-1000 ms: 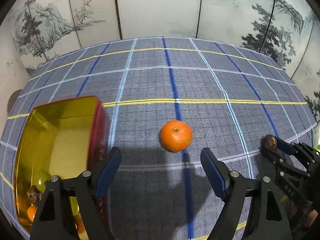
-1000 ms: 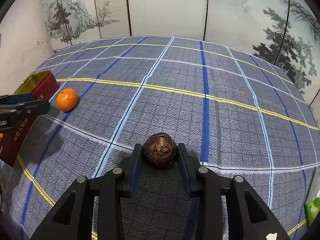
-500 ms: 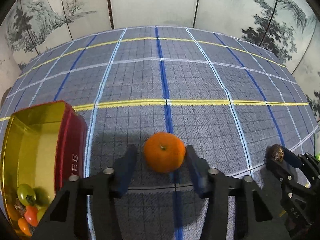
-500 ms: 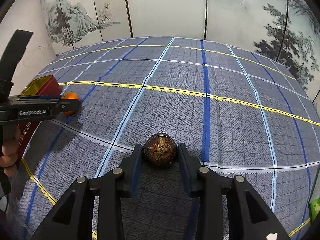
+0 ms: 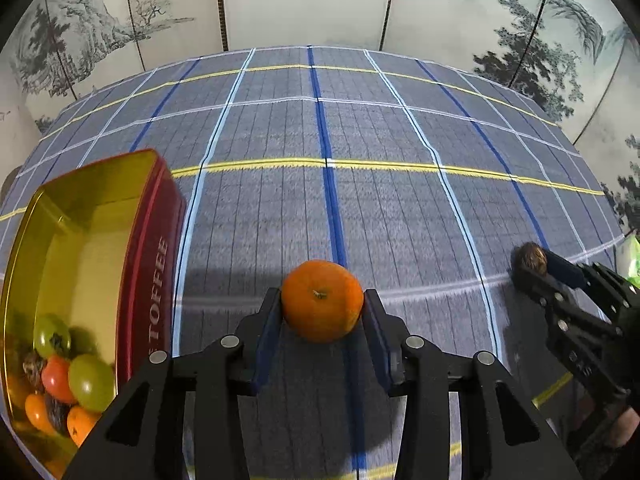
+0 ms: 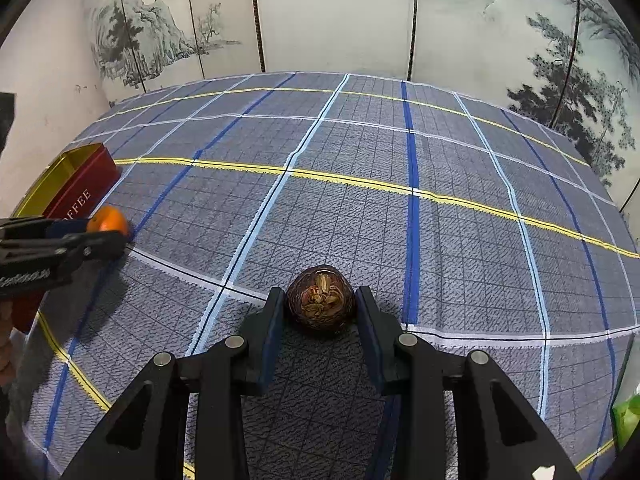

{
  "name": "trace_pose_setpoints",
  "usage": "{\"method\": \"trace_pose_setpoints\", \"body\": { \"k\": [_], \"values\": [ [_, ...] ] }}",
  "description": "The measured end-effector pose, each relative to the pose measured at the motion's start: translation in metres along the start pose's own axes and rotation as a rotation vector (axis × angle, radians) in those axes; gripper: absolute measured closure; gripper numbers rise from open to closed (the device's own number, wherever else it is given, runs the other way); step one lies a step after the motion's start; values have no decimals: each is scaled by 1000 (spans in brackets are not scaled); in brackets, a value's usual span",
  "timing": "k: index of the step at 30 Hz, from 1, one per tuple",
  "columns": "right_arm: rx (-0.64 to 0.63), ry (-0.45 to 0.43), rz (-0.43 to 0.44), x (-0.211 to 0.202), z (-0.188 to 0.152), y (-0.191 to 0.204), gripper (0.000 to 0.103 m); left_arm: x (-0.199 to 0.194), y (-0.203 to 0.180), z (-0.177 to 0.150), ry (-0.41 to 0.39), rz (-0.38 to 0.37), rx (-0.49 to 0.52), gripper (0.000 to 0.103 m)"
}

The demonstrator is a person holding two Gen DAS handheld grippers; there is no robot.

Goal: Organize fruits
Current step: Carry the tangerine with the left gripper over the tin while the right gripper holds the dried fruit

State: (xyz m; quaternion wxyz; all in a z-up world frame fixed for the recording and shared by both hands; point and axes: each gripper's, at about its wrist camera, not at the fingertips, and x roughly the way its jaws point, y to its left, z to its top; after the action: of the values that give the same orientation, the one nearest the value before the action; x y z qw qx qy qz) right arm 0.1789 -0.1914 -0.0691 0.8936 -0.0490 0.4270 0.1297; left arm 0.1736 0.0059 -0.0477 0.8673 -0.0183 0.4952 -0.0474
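we're at the pick-up: our left gripper (image 5: 322, 312) is clamped on the orange (image 5: 322, 301), our right gripper (image 6: 321, 307) on a dark brown fruit (image 6: 321, 299), both seemingly on the cloth (image 5: 400, 208) yet. next we lift and carry them to the tin (image 5: 148, 240), marked "toffee", just left of the orange.

This looks like a room in a home, or a staged domestic set. A folding screen (image 6: 332, 16) painted with ink mountains and pines spans the top of the frame. Below it a plaid tablecloth (image 6: 360, 152) fills the centre, and a toffee tin (image 5: 152, 240) sits at left.
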Motion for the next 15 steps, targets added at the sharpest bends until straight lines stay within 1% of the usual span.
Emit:
{"method": "trace_pose_setpoints", "body": {
  "k": [9,15],
  "values": [
    [-7,1,-8,0,0,1,69,-27,4,-15,-19,-23,-27,61],
    [-8,1,-11,0,0,1,69,-48,4,-26,-49,-26,-37,61]
  ]
}}
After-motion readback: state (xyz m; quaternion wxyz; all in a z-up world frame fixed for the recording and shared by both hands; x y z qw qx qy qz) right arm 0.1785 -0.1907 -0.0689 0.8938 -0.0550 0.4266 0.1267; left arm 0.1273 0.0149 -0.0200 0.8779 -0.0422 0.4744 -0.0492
